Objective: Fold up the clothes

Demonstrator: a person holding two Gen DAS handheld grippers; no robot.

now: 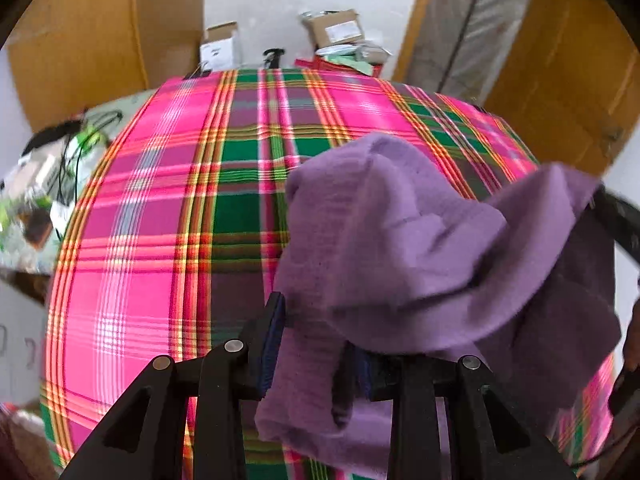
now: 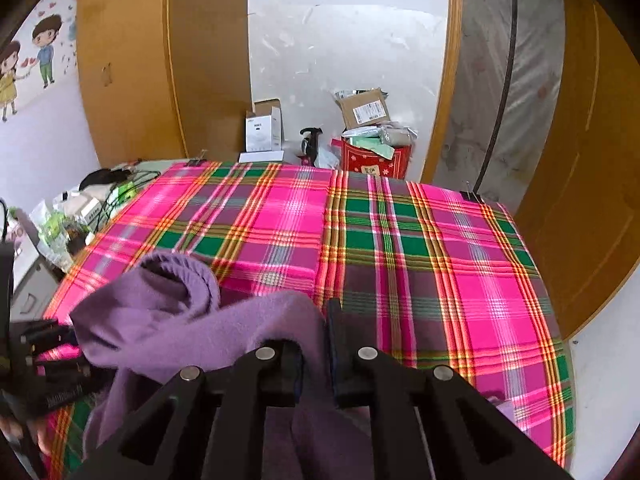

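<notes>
**Both grippers pinching the purple garment above the plaid cloth**

Left wrist view: my left gripper [image 1: 316,344] has its jaws closed down on a bunched edge of the purple garment [image 1: 400,240]; cloth fills the gap between the pads and a flap hangs below them. The rest of the garment rises in a rumpled hump to the right, over the pink-and-green plaid cloth [image 1: 160,220] that covers the work surface. I judge this grip is there to carry one side of the fabric so it can be spread or doubled over.

Right wrist view: my right gripper [image 2: 316,344] is likewise nearly closed, with a thin fold of the garment trapped between its fingers and more cloth draping beneath. The garment bulges off to the left, where the other gripper shows at the frame edge. Held at two points, it sags between them, crumpled and not yet a neat fold. Cardboard boxes [image 2: 364,110] stand beyond the far edge, well apart.
</notes>
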